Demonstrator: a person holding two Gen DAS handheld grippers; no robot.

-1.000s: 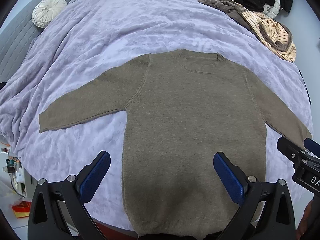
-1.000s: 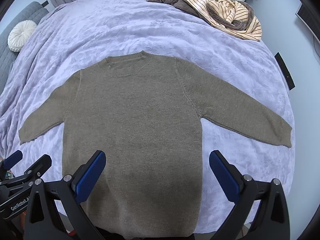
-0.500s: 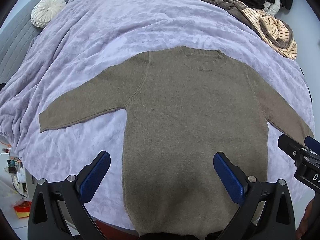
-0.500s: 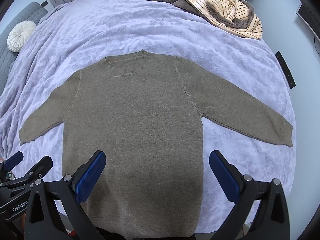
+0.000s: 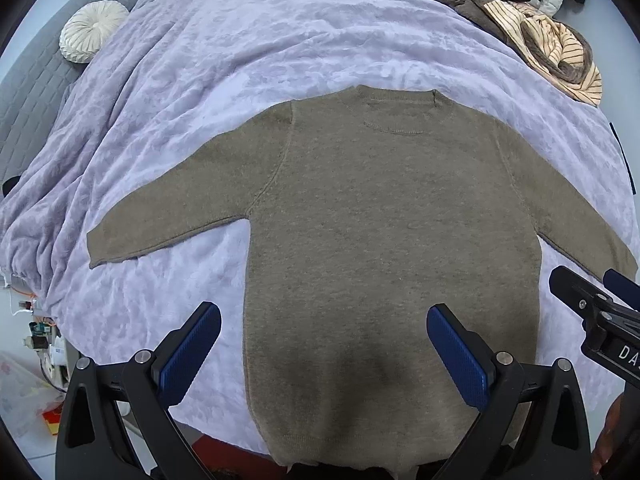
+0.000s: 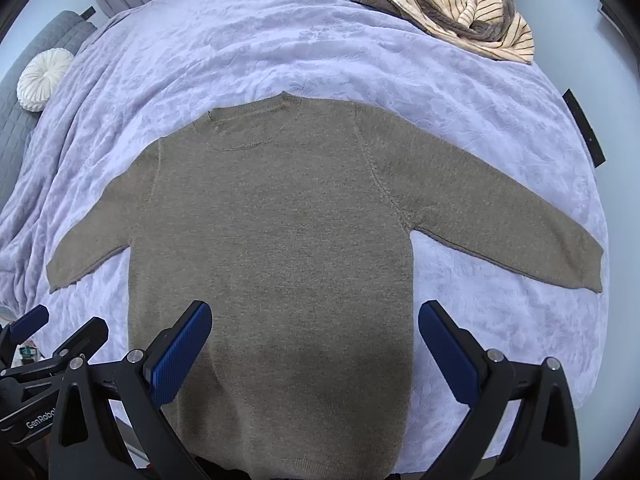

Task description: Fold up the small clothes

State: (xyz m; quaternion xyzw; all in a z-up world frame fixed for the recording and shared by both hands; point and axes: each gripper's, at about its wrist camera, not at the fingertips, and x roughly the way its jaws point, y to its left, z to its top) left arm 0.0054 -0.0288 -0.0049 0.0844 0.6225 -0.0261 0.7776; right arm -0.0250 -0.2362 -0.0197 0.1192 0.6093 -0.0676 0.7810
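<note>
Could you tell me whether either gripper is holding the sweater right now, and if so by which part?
Nothing is held: the left gripper and right gripper are both open above the flat sweater.

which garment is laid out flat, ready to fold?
The olive-brown knit sweater, spread flat with both sleeves out; the striped and brown clothes sit crumpled at the bed's far edge.
</note>
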